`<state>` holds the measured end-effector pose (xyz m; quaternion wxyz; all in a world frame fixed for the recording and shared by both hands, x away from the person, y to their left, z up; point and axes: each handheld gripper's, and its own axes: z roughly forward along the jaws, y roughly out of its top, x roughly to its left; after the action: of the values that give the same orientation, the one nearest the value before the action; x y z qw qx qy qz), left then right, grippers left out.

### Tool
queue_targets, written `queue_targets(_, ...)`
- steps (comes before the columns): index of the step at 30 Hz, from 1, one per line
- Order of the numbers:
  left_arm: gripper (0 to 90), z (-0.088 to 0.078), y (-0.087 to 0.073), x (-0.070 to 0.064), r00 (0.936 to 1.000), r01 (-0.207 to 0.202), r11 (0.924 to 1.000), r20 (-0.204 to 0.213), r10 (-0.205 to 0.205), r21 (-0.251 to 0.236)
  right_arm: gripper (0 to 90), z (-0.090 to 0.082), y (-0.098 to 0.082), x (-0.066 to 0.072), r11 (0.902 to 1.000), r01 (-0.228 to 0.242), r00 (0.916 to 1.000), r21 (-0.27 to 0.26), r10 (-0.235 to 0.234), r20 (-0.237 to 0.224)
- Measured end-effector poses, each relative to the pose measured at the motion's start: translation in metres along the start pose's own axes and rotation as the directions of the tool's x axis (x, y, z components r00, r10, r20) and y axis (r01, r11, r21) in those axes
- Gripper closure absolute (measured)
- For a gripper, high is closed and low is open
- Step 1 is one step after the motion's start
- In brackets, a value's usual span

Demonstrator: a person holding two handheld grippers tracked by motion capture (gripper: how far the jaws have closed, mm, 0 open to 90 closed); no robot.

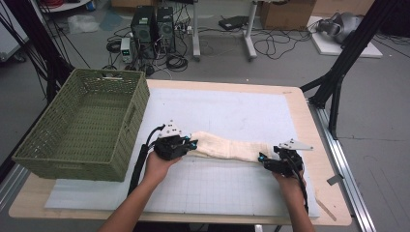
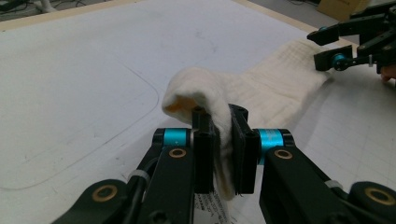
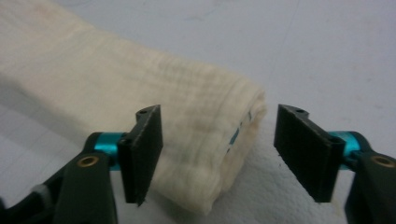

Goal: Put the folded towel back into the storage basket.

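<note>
Cream cloth [image 1: 227, 146] — left hand-held gripper [image 2: 219, 140] pinching one end; right hand-held gripper [image 3: 217, 149] spread wide around other.

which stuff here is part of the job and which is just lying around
In use:
- cream towel, folded into a long strip
- left gripper, shut on one end
- right gripper, open around the other end
- white mat

Lying about:
- green basket, empty
- computer towers and cables on the floor
- cardboard box

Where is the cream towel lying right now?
In the high view the folded cream towel lies on the white mat, right of the green basket, stretched between the left gripper, shut on one end, and the open right gripper.
</note>
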<state>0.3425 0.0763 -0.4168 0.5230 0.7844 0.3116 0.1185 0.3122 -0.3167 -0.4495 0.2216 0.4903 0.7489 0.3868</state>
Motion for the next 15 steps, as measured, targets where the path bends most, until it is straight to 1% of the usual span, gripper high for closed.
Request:
queue_targets(1, 81.2, -0.0001, 0.0, -0.0001, 1.0, 0.0, 1.0, -0.001, 0.0, 0.0, 39.2, 0.0008, 0.0001, -0.0002, 0.9999, -0.004, 1.0, 0.012, 0.004, -0.009)
queue_targets(3, 81.3, -0.0005, -0.0001, 0.0001, 1.0, -0.006, 1.0, -0.001, 0.006, 0.004, 43.0, 0.0012, 0.0003, -0.0004, 0.9999, -0.002, 0.9999, 0.014, 0.002, -0.017)
queue_targets(5, 81.4, -0.0006, -0.0007, 0.0, 1.0, -0.007, 1.0, 0.0, 0.007, 0.004, 48.3, 0.0022, 0.0003, -0.0003, 0.9993, 0.004, 0.9997, 0.036, -0.003, -0.025)
queue_targets(7, 81.4, -0.0012, -0.0013, -0.0007, 0.9999, -0.012, 0.9999, -0.001, 0.012, 0.004, 54.3, 0.0022, 0.0, -0.0011, 0.9991, -0.011, 0.9987, 0.041, 0.013, -0.05)
queue_targets(8, 81.4, -0.0019, -0.0018, -0.0008, 0.9999, -0.016, 0.9999, -0.002, 0.016, 0.006, 54.3, 0.0022, 0.0, -0.0011, 0.9991, -0.011, 0.9987, 0.041, 0.013, -0.05)
queue_targets(9, 81.5, -0.0024, -0.0023, -0.001, 0.9998, -0.017, 0.9998, -0.003, 0.017, 0.007, 61.5, 0.002, -0.0005, -0.0021, 0.9983, -0.036, 0.9965, 0.046, 0.039, -0.074)
queue_targets(10, 81.5, -0.003, -0.0031, -0.0012, 0.9998, -0.017, 0.9998, -0.003, 0.017, 0.006, 61.5, 0.002, -0.0005, -0.0021, 0.9983, -0.036, 0.9965, 0.046, 0.039, -0.074)
queue_targets(11, 81.6, -0.0036, -0.004, -0.0013, 0.9998, -0.018, 0.9998, -0.004, 0.018, 0.005, 71.8, 0.0021, -0.0009, -0.0023, 0.9975, -0.051, 0.9933, 0.049, 0.056, -0.101)
queue_targets(12, 81.6, -0.0041, -0.0051, -0.0014, 0.9998, -0.019, 0.9998, -0.004, 0.019, 0.004, 74.9, 0.002, -0.0011, -0.0017, 0.9964, -0.067, 0.9908, 0.052, 0.073, -0.115)
queue_targets(13, 81.6, -0.0048, -0.0061, -0.0017, 0.9998, -0.02, 0.9998, -0.005, 0.02, 0.003, 76.7, 0.0019, -0.001, -0.0015, 0.9959, -0.072, 0.99, 0.054, 0.078, -0.117)
queue_targets(15, 81.7, -0.0063, -0.0081, -0.0026, 0.9998, -0.018, 0.9998, -0.005, 0.018, -0.002, 78.8, 0.0017, -0.001, -0.003, 0.994, -0.092, 0.9863, 0.059, 0.099, -0.131)
